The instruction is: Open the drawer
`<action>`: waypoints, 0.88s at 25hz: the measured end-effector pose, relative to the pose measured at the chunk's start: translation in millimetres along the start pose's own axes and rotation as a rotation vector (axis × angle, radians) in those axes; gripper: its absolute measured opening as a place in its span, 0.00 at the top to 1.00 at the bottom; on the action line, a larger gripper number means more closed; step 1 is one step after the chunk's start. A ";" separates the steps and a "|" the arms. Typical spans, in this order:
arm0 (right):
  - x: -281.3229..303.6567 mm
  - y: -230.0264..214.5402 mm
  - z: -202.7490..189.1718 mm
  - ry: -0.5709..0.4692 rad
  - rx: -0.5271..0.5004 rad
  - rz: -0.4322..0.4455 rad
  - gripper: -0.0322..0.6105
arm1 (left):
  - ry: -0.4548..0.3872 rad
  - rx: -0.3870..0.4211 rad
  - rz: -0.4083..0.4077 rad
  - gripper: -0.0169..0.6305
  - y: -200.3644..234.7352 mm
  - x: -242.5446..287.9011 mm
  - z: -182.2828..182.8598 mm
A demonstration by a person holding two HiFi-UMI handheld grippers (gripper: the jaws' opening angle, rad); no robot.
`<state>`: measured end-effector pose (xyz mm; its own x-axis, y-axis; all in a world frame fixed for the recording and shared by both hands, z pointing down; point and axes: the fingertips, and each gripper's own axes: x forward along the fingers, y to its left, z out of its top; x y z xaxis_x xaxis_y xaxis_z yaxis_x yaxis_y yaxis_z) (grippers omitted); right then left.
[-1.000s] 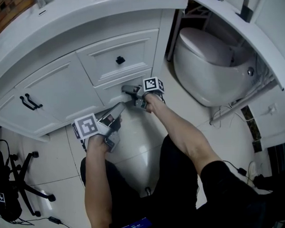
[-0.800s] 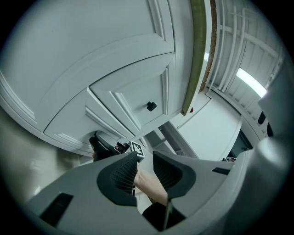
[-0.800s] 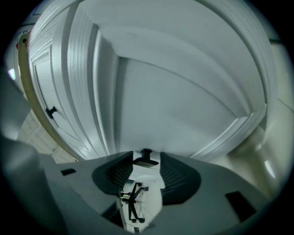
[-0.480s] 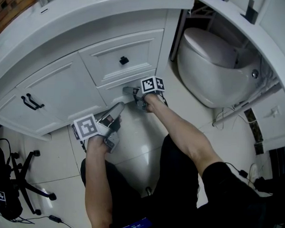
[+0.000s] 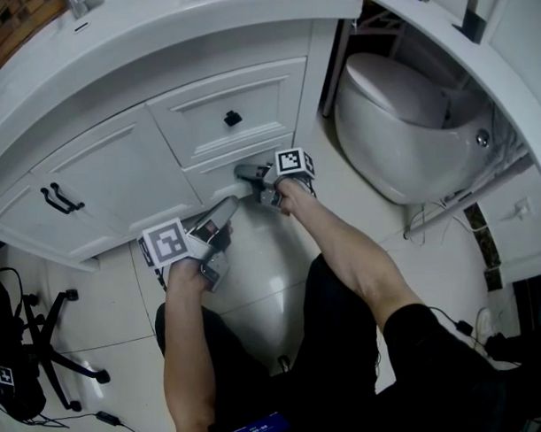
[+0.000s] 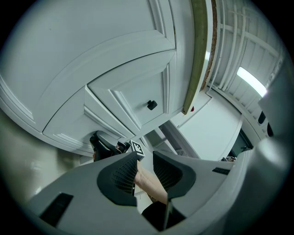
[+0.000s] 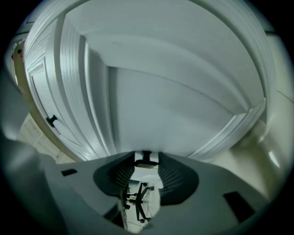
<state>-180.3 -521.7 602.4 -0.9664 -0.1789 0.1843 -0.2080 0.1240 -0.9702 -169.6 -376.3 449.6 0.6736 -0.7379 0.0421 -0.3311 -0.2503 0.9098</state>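
The white vanity's lower drawer [image 5: 221, 171] is closed under the upper drawer [image 5: 230, 99], which has a black knob [image 5: 231, 119]. My right gripper [image 5: 246, 174] is up against the lower drawer's front [image 7: 183, 105]. Its jaws have just been closing, and the small black knob [image 7: 147, 158] now sits between the pads, which touch it on both sides. My left gripper [image 5: 225, 209] hovers low beside it, off the cabinet, open with nothing between its pads [image 6: 124, 174]. From the left gripper view the right gripper [image 6: 104, 144] shows at the drawer.
A white toilet [image 5: 398, 118] stands to the right of the vanity. A cabinet door with a black bar handle [image 5: 58, 197] is on the left. An office chair base [image 5: 49, 336] sits on the tiled floor [image 5: 259, 281] at lower left.
The right gripper's jaws have narrowed around the lower drawer's knob. Both hands stay where they were, and the drawer is still closed.
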 end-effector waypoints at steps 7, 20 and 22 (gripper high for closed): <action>-4.0 -4.7 -1.1 0.016 0.039 0.009 0.61 | 0.000 0.024 0.023 0.81 -0.8 -4.3 3.4; -0.4 0.8 0.0 0.041 -0.035 -0.008 0.69 | 0.005 0.039 0.023 0.81 -0.6 -2.7 5.0; -0.9 0.9 -0.9 0.042 -0.031 -0.007 0.69 | 0.007 0.036 0.026 0.81 -1.7 -2.2 3.7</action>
<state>-179.7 -520.5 601.5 -0.9703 -0.1392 0.1977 -0.2183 0.1535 -0.9637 -173.0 -376.5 446.4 0.6690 -0.7401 0.0681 -0.3717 -0.2539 0.8929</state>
